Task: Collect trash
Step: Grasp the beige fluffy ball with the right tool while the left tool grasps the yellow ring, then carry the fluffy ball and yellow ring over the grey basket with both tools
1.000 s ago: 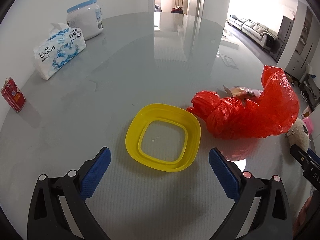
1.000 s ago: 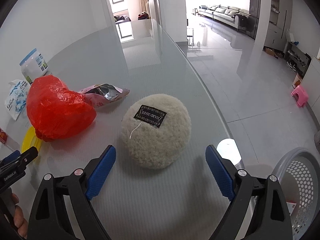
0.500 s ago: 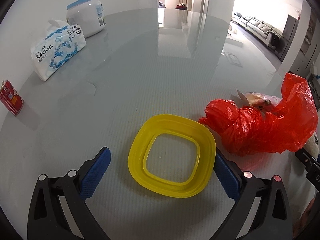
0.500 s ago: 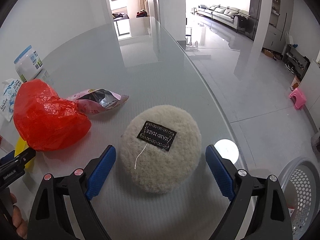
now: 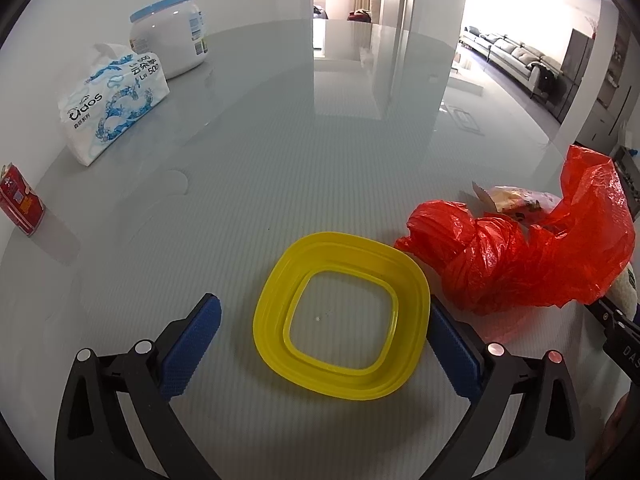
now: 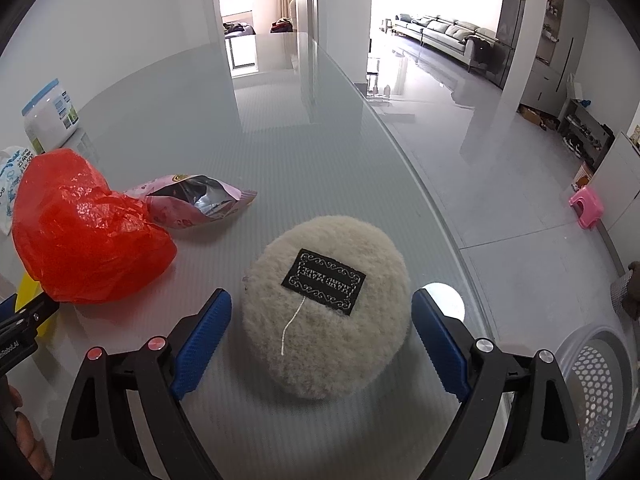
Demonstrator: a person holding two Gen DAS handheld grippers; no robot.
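A yellow plastic ring-shaped lid lies flat on the glass table between the open fingers of my left gripper. A crumpled red plastic bag lies just right of it, with an opened snack wrapper behind. In the right wrist view my right gripper is open around a round cream fluffy pad with a black label. The red bag and the pink foil snack wrapper lie to its left.
A tissue pack, a white jar with a blue lid and a small red carton stand along the table's left side. The table edge curves to the right of the pad. A white mesh basket stands on the floor below.
My left gripper has moved forward so the yellow lid now sits between its fingers. My right gripper has moved forward so the fluffy pad lies between its fingers.
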